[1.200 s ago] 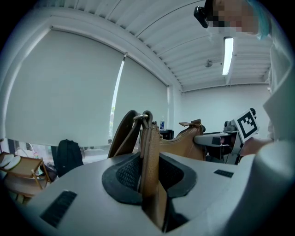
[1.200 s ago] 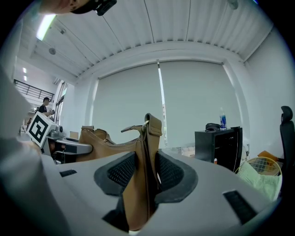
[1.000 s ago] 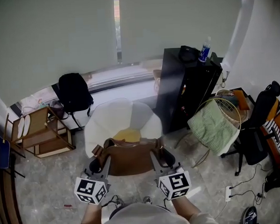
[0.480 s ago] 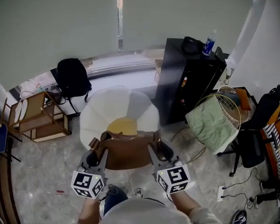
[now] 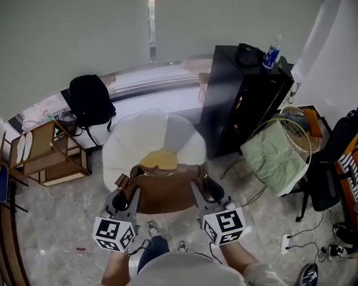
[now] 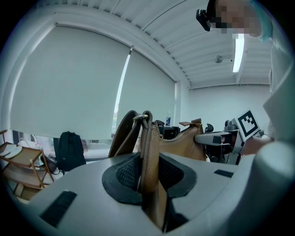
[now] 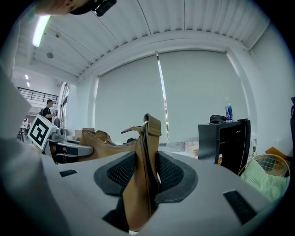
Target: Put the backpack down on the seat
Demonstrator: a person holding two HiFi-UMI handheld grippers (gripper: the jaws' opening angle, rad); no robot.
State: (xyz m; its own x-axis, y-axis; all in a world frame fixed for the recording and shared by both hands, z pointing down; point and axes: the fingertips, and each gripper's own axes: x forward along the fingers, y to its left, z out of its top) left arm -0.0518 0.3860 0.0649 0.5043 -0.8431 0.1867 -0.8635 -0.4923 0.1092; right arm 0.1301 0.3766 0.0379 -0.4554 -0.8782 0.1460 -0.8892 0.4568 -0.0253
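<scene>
Carrying step: left claw (image 5: 123, 200) and right claw (image 5: 206, 190) each pinch a strap of the brown leather backpack (image 5: 166, 192), which hangs short of the white armchair seat (image 5: 159, 159) at twelve o'clock. The next move probably calls for carrying it forward, then lowering it.

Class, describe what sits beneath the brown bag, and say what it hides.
Beneath the brown bag stands the white chair, its yellow cushion partly showing. The chair's front and the cushion's near part are covered.
</scene>
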